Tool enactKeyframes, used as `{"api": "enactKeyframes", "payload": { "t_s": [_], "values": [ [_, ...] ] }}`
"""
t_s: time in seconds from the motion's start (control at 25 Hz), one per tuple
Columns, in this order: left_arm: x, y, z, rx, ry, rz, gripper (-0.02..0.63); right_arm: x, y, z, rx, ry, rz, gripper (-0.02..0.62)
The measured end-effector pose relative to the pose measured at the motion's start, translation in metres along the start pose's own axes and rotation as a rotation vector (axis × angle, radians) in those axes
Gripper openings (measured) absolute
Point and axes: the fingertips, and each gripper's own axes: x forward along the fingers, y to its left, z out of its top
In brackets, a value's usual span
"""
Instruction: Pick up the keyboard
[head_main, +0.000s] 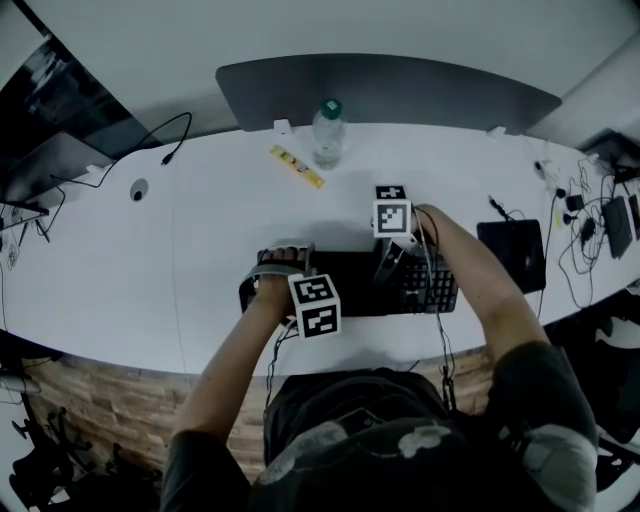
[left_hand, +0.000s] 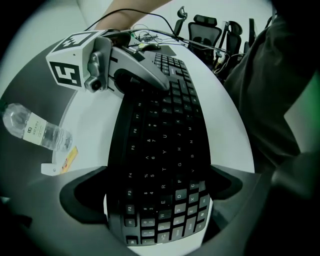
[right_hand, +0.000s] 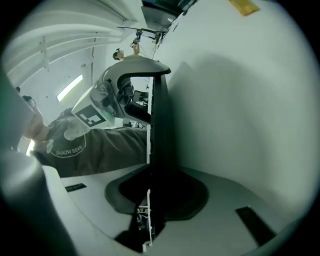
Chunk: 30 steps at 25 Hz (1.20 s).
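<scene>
The left gripper (left_hand: 160, 210) points straight down with its 2 jaws set wide, 1 on each long edge of the black flat keyboard (head_main: 350, 285) near its left end. A thin sliver of the white table (head_main: 200, 250) shows between each jaw and the keyboard, so they straddle it without pressing. The right gripper (right_hand: 152, 220) comes in low over the keyboard's other half. Its jaws are drawn narrow and closed on the keyboard's thin edge, which runs edge-on away from them toward the left gripper. The keyboard reaches from the left gripper to a little past the right one; whether any part is off the table cannot be told. Beyond the right gripper a clear plastic water bottle with a green cap (head_main: 327, 132) stands upright, and a yellow flat strip (head_main: 297, 166) lies near it on the left gripper's side. Well apart, out past the right gripper, lie a black square pad (head_main: 512, 250) and a tangle of dark cables (head_main: 585, 225).
</scene>
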Motion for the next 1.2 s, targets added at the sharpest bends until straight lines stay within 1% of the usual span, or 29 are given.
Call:
{"api": "enactKeyframes", "payload": {
  "t_s": [0.08, 0.16, 0.36, 0.44, 0.52, 0.64, 0.72, 0.76, 0.88, 0.96, 1.04, 1.12, 1.16, 1.2],
  "values": [
    [-0.003, 0.0, 0.001, 0.01, -0.017, 0.036, 0.586, 0.001, 0.002, 0.0, -0.008, -0.018, -0.021, 0.081],
    [-0.011, 0.0, 0.004, -0.004, -0.042, 0.079, 0.586, 0.002, 0.007, -0.001, -0.017, -0.04, -0.035, 0.07],
    [-0.044, 0.006, 0.005, -0.128, -0.118, 0.198, 0.586, 0.001, 0.02, -0.009, -0.037, -0.111, -0.1, 0.064],
    [-0.061, 0.007, 0.001, -0.215, -0.167, 0.251, 0.586, -0.002, 0.026, -0.013, -0.042, -0.161, -0.129, 0.064],
    [-0.078, 0.003, -0.003, -0.328, -0.237, 0.299, 0.586, -0.007, 0.033, -0.019, -0.054, -0.22, -0.164, 0.063],
    [-0.097, -0.007, -0.01, -0.493, -0.334, 0.344, 0.584, -0.018, 0.044, -0.029, -0.071, -0.324, -0.237, 0.063],
    [-0.101, -0.013, -0.013, -0.604, -0.399, 0.346, 0.584, -0.027, 0.05, -0.034, -0.056, -0.393, -0.305, 0.063],
    [-0.101, -0.015, -0.012, -0.665, -0.44, 0.335, 0.584, -0.031, 0.051, -0.036, -0.041, -0.425, -0.346, 0.063],
    [-0.099, -0.023, -0.003, -0.838, -0.577, 0.265, 0.583, -0.036, 0.053, -0.045, 0.034, -0.49, -0.466, 0.063],
    [-0.1, -0.032, 0.006, -0.922, -0.648, 0.236, 0.581, -0.032, 0.055, -0.056, 0.088, -0.508, -0.541, 0.064],
    [-0.099, -0.042, 0.013, -0.973, -0.679, 0.231, 0.574, -0.026, 0.057, -0.069, 0.145, -0.517, -0.626, 0.063],
    [-0.096, -0.054, 0.019, -0.997, -0.688, 0.238, 0.547, -0.019, 0.057, -0.081, 0.205, -0.533, -0.705, 0.063],
    [-0.095, -0.06, 0.022, -1.005, -0.69, 0.246, 0.518, -0.016, 0.058, -0.085, 0.229, -0.55, -0.732, 0.063],
    [-0.095, -0.065, 0.024, -1.014, -0.695, 0.26, 0.474, -0.014, 0.059, -0.089, 0.246, -0.574, -0.75, 0.063]
  ]
}}
